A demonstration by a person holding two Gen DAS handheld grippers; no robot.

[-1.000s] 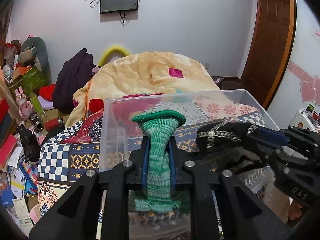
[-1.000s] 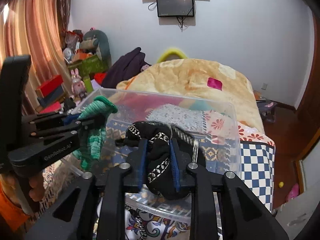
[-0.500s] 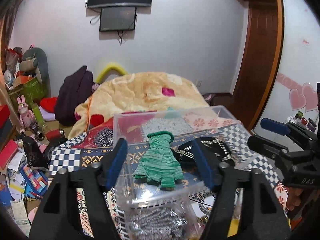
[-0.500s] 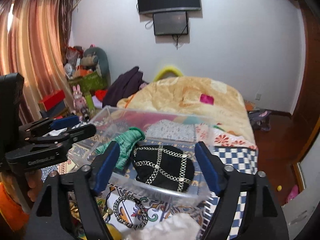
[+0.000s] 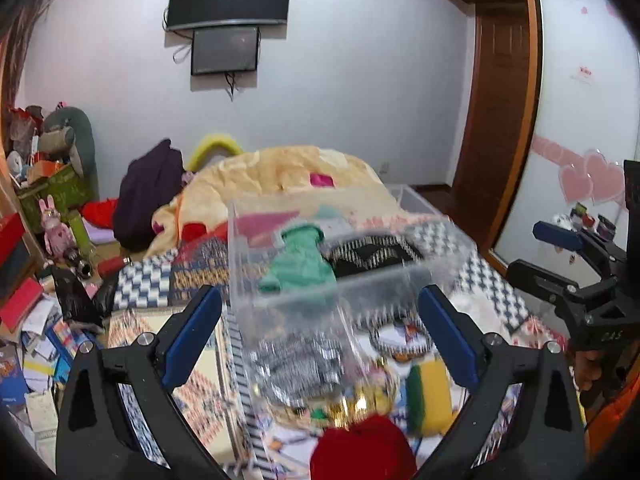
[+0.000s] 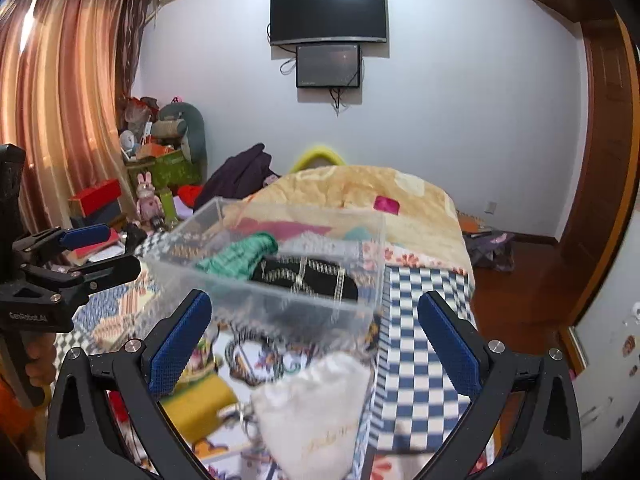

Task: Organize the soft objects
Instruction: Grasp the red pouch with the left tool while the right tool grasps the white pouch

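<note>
A clear plastic box [image 5: 360,284] [image 6: 280,300] stands on the patterned bed cover. Inside lie a green knit glove [image 5: 300,264] [image 6: 236,254] and a black item with silver chains [image 5: 372,252] [image 6: 308,276]. My left gripper [image 5: 320,340] is open and empty, held back from the box. My right gripper [image 6: 316,344] is open and empty too, in front of the box. Nearer lie a red soft thing [image 5: 360,452], a yellow-green sponge [image 5: 428,396] [image 6: 196,408], a zebra-striped cloth [image 5: 296,372] and a white pouch [image 6: 316,408].
A beige quilt [image 5: 288,176] is heaped on the bed behind the box. Clutter, boxes and toys [image 5: 52,216] fill the left side of the room. A wooden door [image 5: 500,120] is on the right. The bed cover's checked edge [image 6: 424,360] runs along the right.
Both grippers opened and let go: the green glove and the black chained item now lie in the box. Both grippers drew back and rose away from the box.
</note>
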